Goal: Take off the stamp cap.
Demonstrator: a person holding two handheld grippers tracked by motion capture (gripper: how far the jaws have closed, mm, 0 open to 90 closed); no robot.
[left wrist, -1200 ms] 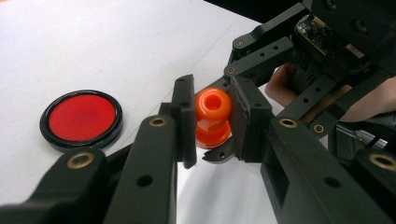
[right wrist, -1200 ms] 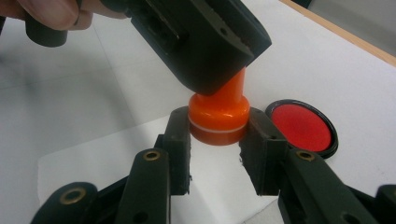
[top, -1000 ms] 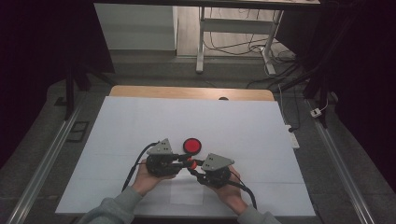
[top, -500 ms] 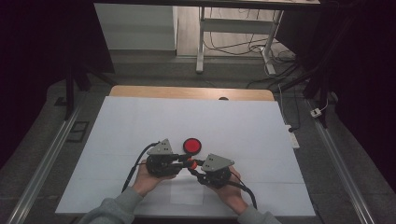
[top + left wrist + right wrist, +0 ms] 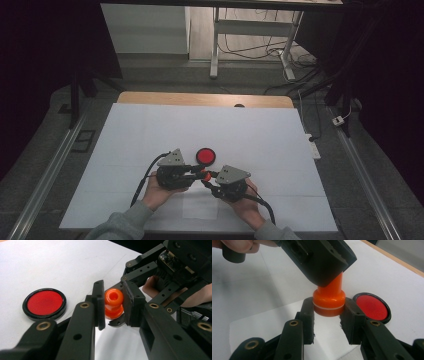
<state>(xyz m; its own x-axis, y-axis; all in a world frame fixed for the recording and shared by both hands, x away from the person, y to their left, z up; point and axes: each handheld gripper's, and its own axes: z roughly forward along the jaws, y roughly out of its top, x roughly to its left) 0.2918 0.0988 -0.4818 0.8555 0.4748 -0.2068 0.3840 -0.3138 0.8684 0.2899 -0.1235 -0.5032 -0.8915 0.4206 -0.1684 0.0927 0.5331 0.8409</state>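
A small orange plastic piece [image 5: 113,303] with a narrow neck and a wider round base [image 5: 328,302] hangs just above the white table between both grippers. My left gripper [image 5: 113,305] is shut on its narrow end, pads pressing both sides. My right gripper [image 5: 328,312] is shut on the wide base. In the high view the two grippers meet tip to tip at the orange piece [image 5: 203,176], left gripper [image 5: 199,175] from the left, right gripper [image 5: 206,178] from the right. A red disc with a black rim [image 5: 205,156] lies flat just behind them.
The white sheet [image 5: 250,135] covers the table, with a wooden edge [image 5: 200,99] at the far side. A paler rectangle [image 5: 200,206] lies on the sheet near the front edge between the person's forearms. Metal rails run along both sides of the table.
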